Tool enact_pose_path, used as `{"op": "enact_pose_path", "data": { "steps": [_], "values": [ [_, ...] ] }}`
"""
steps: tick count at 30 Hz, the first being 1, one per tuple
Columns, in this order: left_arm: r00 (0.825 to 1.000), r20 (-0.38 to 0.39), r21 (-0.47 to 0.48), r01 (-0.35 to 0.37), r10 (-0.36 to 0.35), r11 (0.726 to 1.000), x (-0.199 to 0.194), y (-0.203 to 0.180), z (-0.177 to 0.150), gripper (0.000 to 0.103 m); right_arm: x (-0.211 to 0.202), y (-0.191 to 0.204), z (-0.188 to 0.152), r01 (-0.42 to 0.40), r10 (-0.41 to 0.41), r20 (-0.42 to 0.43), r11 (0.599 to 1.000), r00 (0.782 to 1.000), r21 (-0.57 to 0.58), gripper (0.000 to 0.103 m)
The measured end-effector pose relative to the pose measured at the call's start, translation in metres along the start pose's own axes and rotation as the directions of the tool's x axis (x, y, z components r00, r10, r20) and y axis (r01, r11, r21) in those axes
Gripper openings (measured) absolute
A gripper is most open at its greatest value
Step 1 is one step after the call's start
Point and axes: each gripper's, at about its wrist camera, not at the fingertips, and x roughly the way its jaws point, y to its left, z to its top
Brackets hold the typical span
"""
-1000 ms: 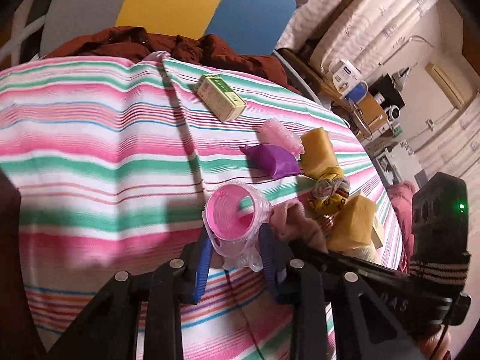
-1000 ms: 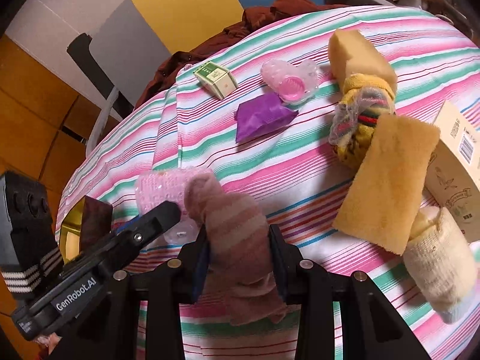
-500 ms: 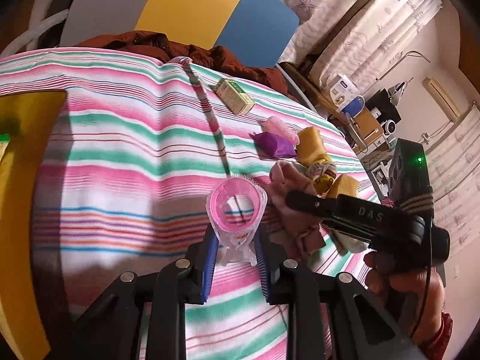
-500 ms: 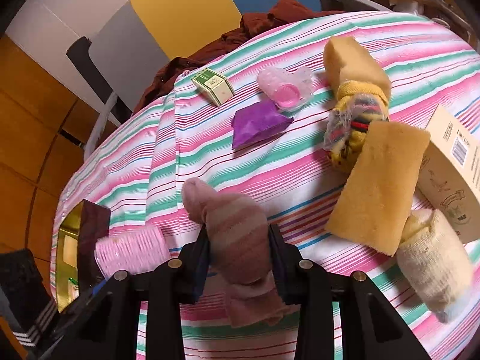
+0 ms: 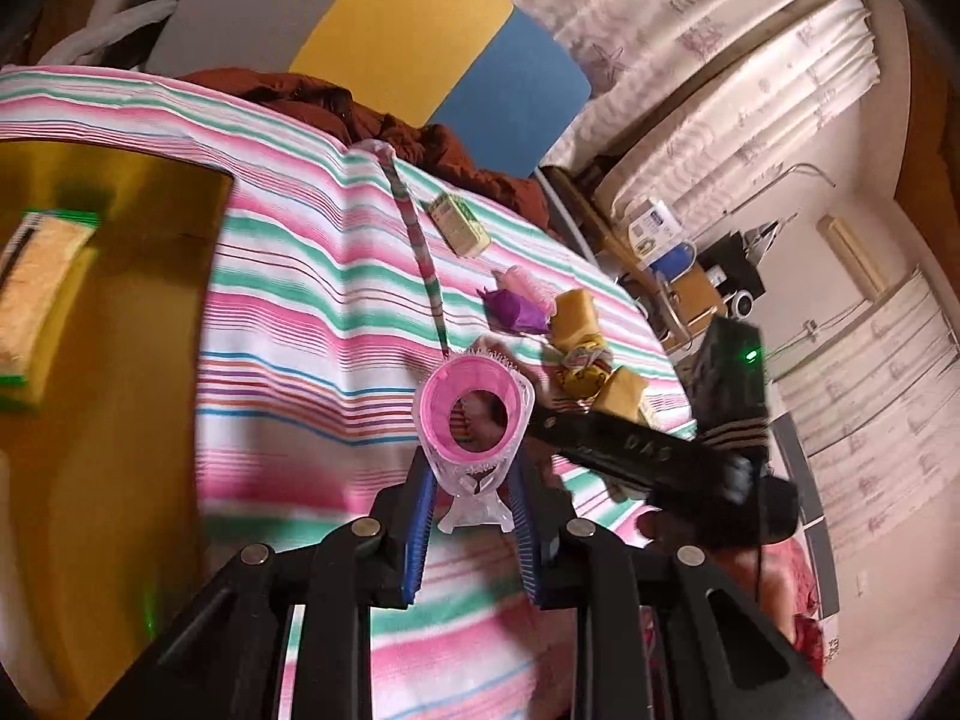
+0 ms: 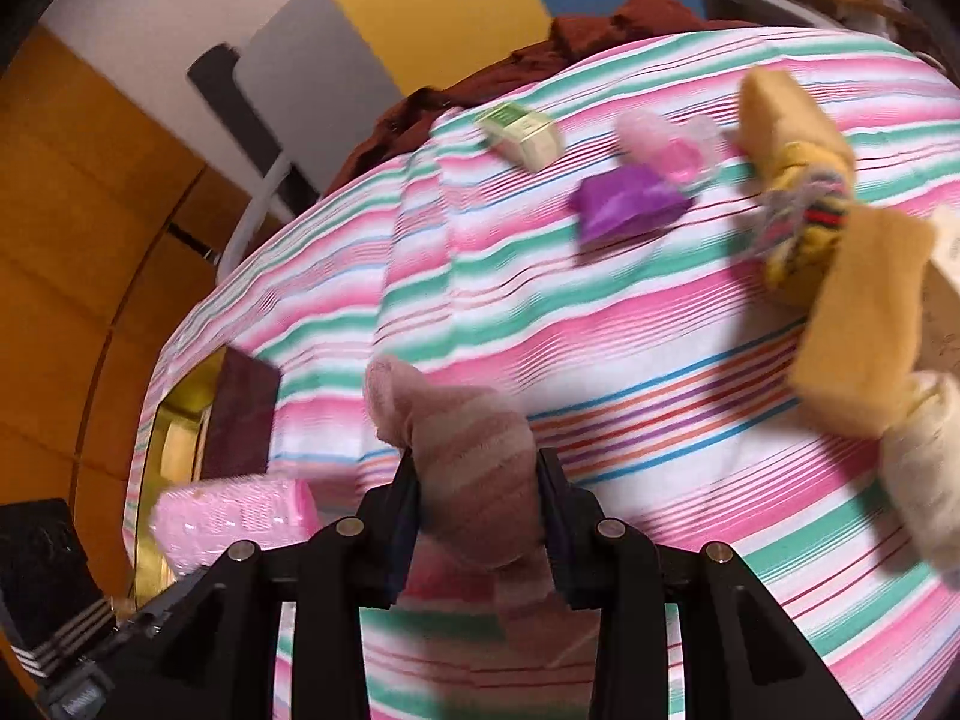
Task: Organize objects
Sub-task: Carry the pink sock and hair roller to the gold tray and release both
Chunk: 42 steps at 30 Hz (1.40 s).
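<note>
My left gripper (image 5: 471, 501) is shut on a pink hair roller (image 5: 471, 420) with clear bristles, held above the striped tablecloth (image 5: 312, 300) with its hollow end facing the camera. That roller (image 6: 231, 519) also shows at the lower left of the right wrist view. My right gripper (image 6: 477, 474) is shut on a rolled pink striped sock (image 6: 462, 444), lifted off the cloth. The right gripper's black body (image 5: 648, 450) crosses just right of the roller.
A gold box (image 5: 114, 360) stands open at the left, with a flat tan thing inside. Further back lie a green-white carton (image 6: 522, 132), a purple pouch (image 6: 624, 207), another pink roller (image 6: 666, 141), yellow sponges (image 6: 858, 324), a yellow sock ball (image 6: 804, 222) and a cream sock (image 6: 924, 468).
Both grippers have moved left toward the gold box, each keeping its hold. The roller has come up off the cloth and the gold box now fills the left of the left wrist view.
</note>
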Motion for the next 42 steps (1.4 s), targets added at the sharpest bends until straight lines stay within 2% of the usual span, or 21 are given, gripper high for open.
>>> {"op": "enact_pose_path", "data": {
  "steps": [3,7,12,15,20,24,27,28,30,32,34,37,40,42],
  "values": [
    [0.999,0.032,-0.005,0.009,-0.009,1.0,-0.023,0.006,-0.001,0.024,0.001,0.014,-0.011,-0.034,0.034,-0.007,0.999,0.999,0.001,0.037],
    [0.996,0.085,-0.021,-0.002,0.004,1.0,-0.058,0.02,0.0,0.024,0.001,0.038,-0.023,-0.119,0.119,-0.016,0.992,0.993,0.037,0.037],
    [0.987,0.143,-0.031,-0.066,0.07,0.997,-0.092,0.04,0.0,0.024,-0.002,0.084,-0.026,-0.209,0.209,-0.008,0.978,0.978,0.026,0.037],
    [0.98,0.148,-0.026,-0.127,0.13,0.992,-0.103,0.052,0.0,0.024,0.0,0.118,-0.027,-0.244,0.244,-0.014,0.97,0.97,-0.008,0.037],
    [0.976,0.108,-0.025,-0.186,0.188,0.982,-0.108,0.071,-0.003,0.024,0.017,0.167,-0.027,-0.27,0.269,-0.04,0.962,0.962,-0.048,0.037],
    [0.971,0.076,-0.005,-0.226,0.225,0.974,-0.104,0.077,-0.008,0.024,0.034,0.194,-0.027,-0.271,0.268,-0.055,0.961,0.962,-0.058,0.037],
    [0.968,0.047,0.016,-0.249,0.248,0.968,-0.1,0.082,-0.014,0.024,0.049,0.203,-0.024,-0.24,0.237,-0.047,0.969,0.97,-0.059,0.042],
    [0.969,0.029,0.022,-0.244,0.244,0.969,-0.095,0.083,-0.015,0.024,0.053,0.204,-0.023,-0.225,0.223,-0.039,0.973,0.974,-0.052,0.044],
    [0.97,-0.001,0.029,-0.243,0.243,0.97,-0.089,0.084,-0.018,0.025,0.057,0.202,-0.02,-0.203,0.202,-0.026,0.978,0.979,-0.042,0.055],
    [0.969,-0.033,0.028,-0.245,0.246,0.969,-0.083,0.085,-0.021,0.028,0.053,0.2,-0.02,-0.197,0.197,-0.003,0.98,0.98,-0.031,0.067],
    [0.969,-0.031,0.01,-0.247,0.247,0.969,-0.084,0.085,-0.022,0.044,0.045,0.199,-0.021,-0.191,0.193,0.024,0.981,0.981,-0.041,0.075],
    [0.968,-0.02,-0.02,-0.251,0.251,0.968,-0.088,0.086,-0.021,0.056,0.028,0.198,-0.023,-0.181,0.186,0.053,0.98,0.981,-0.082,0.076],
    [0.974,-0.021,-0.073,-0.226,0.225,0.971,-0.094,0.089,-0.02,0.057,0.014,0.193,-0.026,-0.169,0.177,0.073,0.98,0.982,-0.105,0.076],
    [0.972,0.012,-0.08,-0.234,0.236,0.969,-0.102,0.088,-0.022,0.058,0.008,0.19,-0.027,-0.168,0.177,0.08,0.98,0.981,-0.111,0.077]
  ]
}}
